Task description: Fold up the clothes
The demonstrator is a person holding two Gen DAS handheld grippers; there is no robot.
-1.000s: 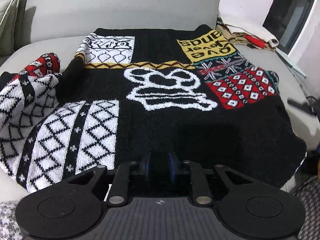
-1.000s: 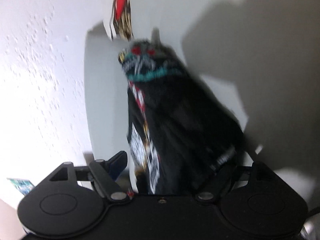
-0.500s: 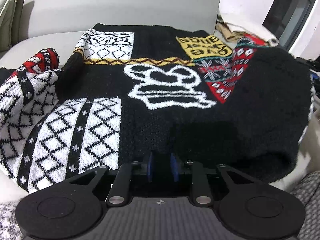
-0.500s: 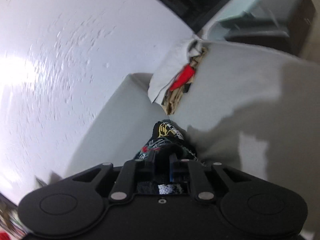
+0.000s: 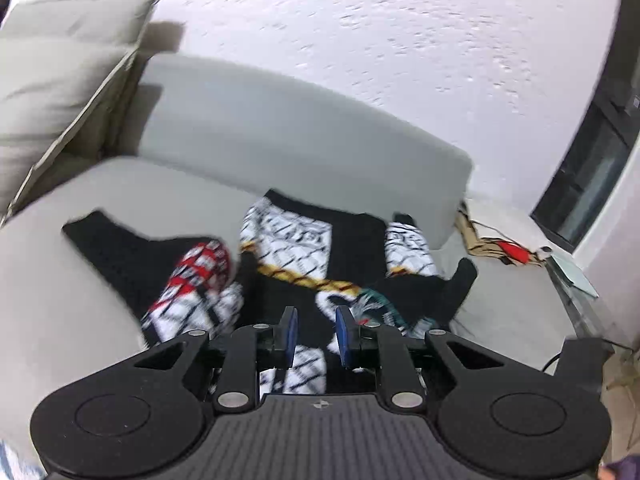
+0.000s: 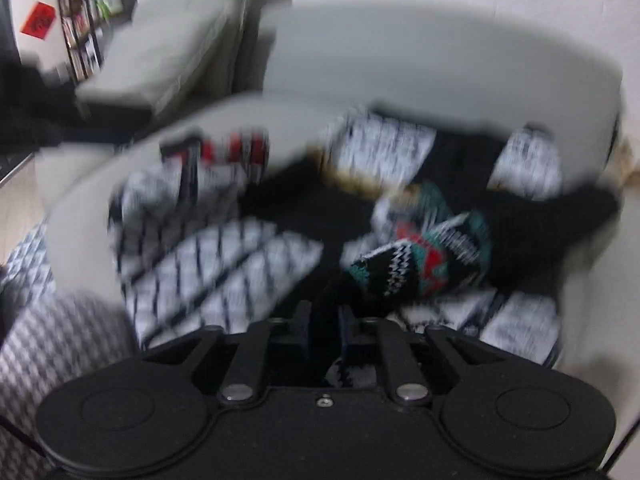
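Fingers (image 6: 305, 326) angled down over sweater (image 6: 280, 208)

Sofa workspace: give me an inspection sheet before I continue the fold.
Surface: grey sofa seat, sweater spread on it.
Job's things: patterned black sweater, partly gathered; teal-red cuff lifted.
Clutter: beige bundle at the sofa's right end; cushion at left.
Grippers: left gripper closed on sweater fabric; right gripper holds black fabric between its fingers, which have just eased slightly wider.
Cables: possibly one thin dark cable off the sofa's right edge.
Surroundings: white wall, dark window, bookshelf.
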